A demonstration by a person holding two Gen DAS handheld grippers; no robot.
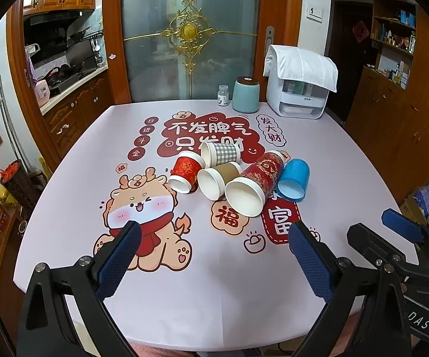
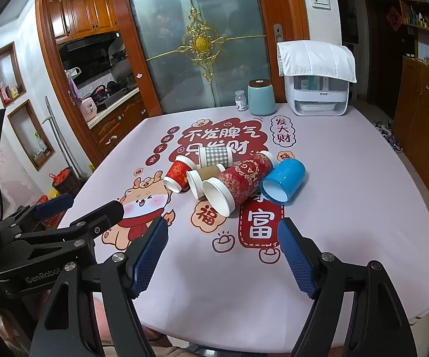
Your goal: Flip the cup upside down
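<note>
Both the left hand-held gripper [image 1: 214, 238] and right hand-held gripper [image 2: 221, 233] hover spread wide and empty, near five tipped cups, including a blue plastic cup [image 1: 293, 180], clustered mid-tabletop [image 1: 199, 297].

Left wrist view: from the near edge of the table [image 1: 65, 208], low, facing across toward the glass door [image 1: 189, 32], own fingers [image 1: 119, 261] in the foreground. Right wrist view: just beside it, to the right, same heading, similar nearness. Shared by both: the printed tabletop, the cluster of cups [image 1: 238, 175] mid-table, the door behind, and each other's gripper at the frame edge.
</note>
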